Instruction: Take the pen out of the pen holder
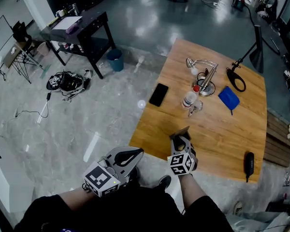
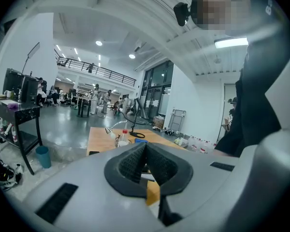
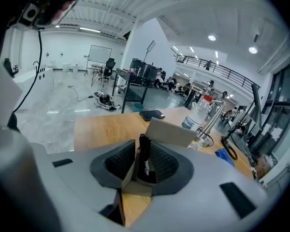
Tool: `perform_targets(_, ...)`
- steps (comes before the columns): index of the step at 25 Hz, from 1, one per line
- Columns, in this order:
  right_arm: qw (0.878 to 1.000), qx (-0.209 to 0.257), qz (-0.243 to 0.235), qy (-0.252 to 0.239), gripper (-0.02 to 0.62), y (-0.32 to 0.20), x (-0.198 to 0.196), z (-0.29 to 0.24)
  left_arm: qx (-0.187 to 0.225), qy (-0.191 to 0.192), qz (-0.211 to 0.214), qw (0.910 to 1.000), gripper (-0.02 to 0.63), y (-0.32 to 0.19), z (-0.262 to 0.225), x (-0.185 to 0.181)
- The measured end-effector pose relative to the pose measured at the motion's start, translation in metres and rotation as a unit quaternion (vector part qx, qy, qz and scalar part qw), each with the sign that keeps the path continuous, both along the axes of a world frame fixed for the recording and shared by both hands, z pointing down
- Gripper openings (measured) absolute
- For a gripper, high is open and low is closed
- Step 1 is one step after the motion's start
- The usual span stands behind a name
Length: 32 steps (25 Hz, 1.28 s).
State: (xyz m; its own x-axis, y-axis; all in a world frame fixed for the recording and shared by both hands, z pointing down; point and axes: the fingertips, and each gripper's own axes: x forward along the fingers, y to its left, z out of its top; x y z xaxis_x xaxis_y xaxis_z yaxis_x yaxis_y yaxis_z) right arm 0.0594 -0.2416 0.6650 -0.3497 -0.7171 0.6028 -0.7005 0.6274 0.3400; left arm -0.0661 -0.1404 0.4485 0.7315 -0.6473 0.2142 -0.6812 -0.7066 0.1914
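The pen holder [image 1: 181, 131] is a small open cardboard box near the front edge of the wooden table [image 1: 217, 134]. In the right gripper view a black pen [image 3: 144, 154] stands upright in the holder [image 3: 170, 132]. My right gripper [image 1: 181, 140] [image 3: 143, 150] is open, its jaws spread on either side of the box with the pen between them; I cannot see the pads pressing on anything. My left gripper [image 1: 134, 153] [image 2: 145, 149] hangs off the table's left front corner, jaws shut and empty.
Further back on the table are a black phone [image 1: 158, 94], a clear bottle with a red cap [image 1: 189, 98], a metal desk lamp [image 1: 206, 76], a blue pad [image 1: 228, 98] and a black device [image 1: 249, 164]. A black desk [image 1: 82, 25] and a blue bin [image 1: 115, 59] stand on the floor.
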Motion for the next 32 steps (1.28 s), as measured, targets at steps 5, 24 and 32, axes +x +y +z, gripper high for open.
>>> perform_targets(5, 1.0, 0.008, 0.007, -0.013, 0.067, -0.001, 0.002, -0.003, -0.008, 0.007, 0.007, 0.9999, 0.009, 0.004, 0.0, 0.006)
perform_targets(24, 0.988, 0.083, 0.039, -0.12, 0.063, 0.046, 0.031, -0.129, 0.013, 0.043, 0.058, 0.9973, 0.009, 0.012, -0.011, 0.05)
perform_targets(32, 0.98, 0.109, 0.033, -0.163, 0.063, 0.083, 0.038, -0.186, 0.021, 0.057, 0.084, 0.9946, 0.009, 0.018, -0.018, 0.073)
